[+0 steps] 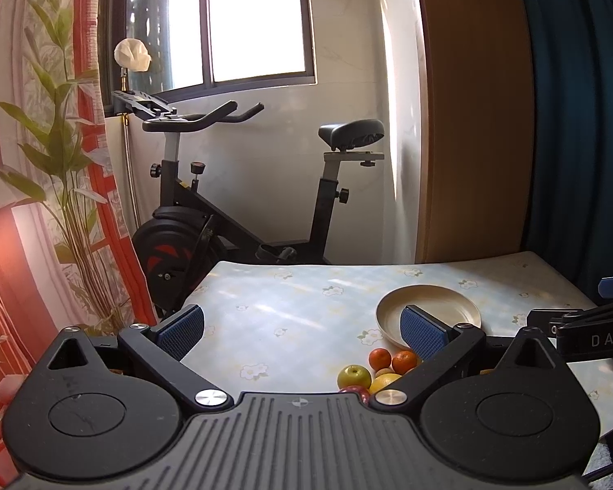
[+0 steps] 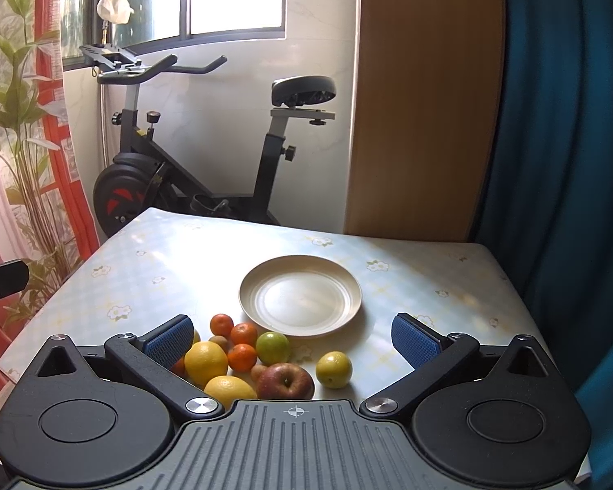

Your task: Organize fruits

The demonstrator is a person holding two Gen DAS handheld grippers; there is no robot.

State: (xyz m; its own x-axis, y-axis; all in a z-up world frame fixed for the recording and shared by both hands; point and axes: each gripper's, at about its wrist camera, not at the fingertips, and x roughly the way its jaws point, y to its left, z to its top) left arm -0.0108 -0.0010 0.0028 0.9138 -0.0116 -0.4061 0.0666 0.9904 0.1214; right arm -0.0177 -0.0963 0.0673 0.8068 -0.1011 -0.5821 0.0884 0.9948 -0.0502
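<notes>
A pile of fruit lies on the table in front of an empty cream plate (image 2: 300, 295): a red apple (image 2: 285, 381), two lemons (image 2: 205, 361), several small oranges (image 2: 243, 333), a green fruit (image 2: 273, 347) and a yellow-green fruit (image 2: 333, 369) apart on the right. My right gripper (image 2: 292, 341) is open and empty, held above the pile. My left gripper (image 1: 302, 332) is open and empty, left of the plate (image 1: 429, 304) and the fruit (image 1: 354, 375). Part of the right gripper (image 1: 584, 330) shows at the right edge of the left wrist view.
The table (image 2: 163, 261) has a pale floral cloth. Behind it stand an exercise bike (image 2: 208, 139), a window, a wooden panel (image 2: 421, 122) and a blue curtain (image 2: 564, 163). A red curtain and a plant (image 2: 24, 155) are on the left.
</notes>
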